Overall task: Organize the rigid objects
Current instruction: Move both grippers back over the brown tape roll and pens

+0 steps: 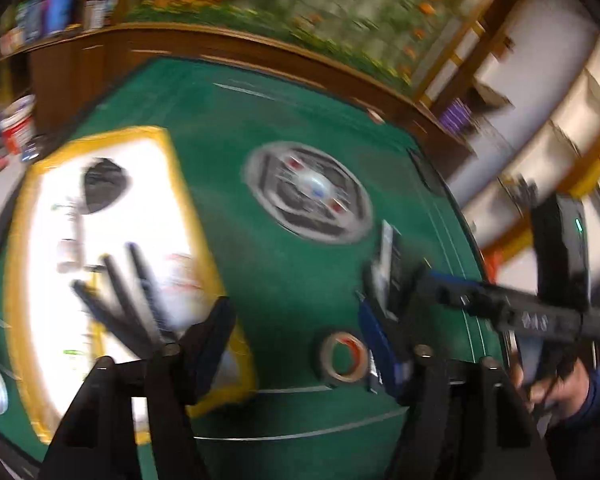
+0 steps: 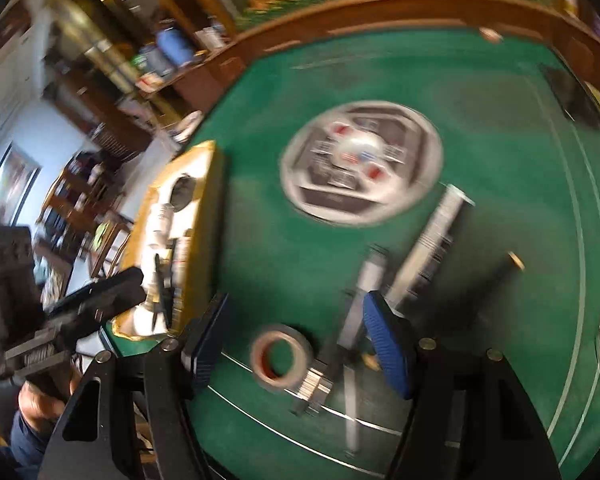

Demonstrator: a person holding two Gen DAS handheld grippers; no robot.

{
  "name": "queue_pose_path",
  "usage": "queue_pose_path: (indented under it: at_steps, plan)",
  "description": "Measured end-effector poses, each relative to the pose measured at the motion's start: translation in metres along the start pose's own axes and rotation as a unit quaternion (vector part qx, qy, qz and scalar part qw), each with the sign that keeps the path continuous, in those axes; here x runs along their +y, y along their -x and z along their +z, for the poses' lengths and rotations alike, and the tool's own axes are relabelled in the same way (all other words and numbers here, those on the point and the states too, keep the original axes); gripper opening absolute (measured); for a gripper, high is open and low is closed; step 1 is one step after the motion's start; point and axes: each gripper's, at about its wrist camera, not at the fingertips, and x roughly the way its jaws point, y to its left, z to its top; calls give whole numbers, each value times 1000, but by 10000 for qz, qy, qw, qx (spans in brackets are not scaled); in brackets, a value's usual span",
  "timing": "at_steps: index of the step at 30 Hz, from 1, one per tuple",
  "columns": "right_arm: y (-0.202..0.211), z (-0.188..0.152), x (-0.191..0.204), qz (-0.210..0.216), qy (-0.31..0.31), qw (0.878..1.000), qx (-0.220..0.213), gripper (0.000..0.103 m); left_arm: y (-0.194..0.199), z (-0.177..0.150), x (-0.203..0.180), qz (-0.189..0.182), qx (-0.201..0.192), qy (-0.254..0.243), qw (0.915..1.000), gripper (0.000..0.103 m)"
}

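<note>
A: Status of both grippers?

B: Left gripper (image 1: 296, 344) and right gripper (image 2: 296, 336) — fingers apart, nothing between them. Views are blurred.

A: Items?

B: Tape roll (image 2: 281, 357) lies loose on the green table (image 2: 500, 160), near the tray (image 2: 204, 200); a long tube (image 2: 428, 240) lies beyond the roll, farther from the tray.

A: Recommendation?

B: Steady one gripper above the roll, straddle its wall, close firmly — then carry it to the tray.

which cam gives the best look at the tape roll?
Right wrist: the tape roll lies whole on the green table, blurred but unobstructed, its hole visible. Left wrist shows it smaller, beside the blue finger pad.
</note>
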Motion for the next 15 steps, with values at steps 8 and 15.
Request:
queue_pose_path:
  at_steps: [8,15]
  plan:
    - [14,-17,-49,-287,-390,9986,226,66,-49,-31,-55,78,687,-839,9941,80]
    - [21,-24,-64,-293,-243,9985,404,66,-70,-45,-56,298,895,-710,9930,80]
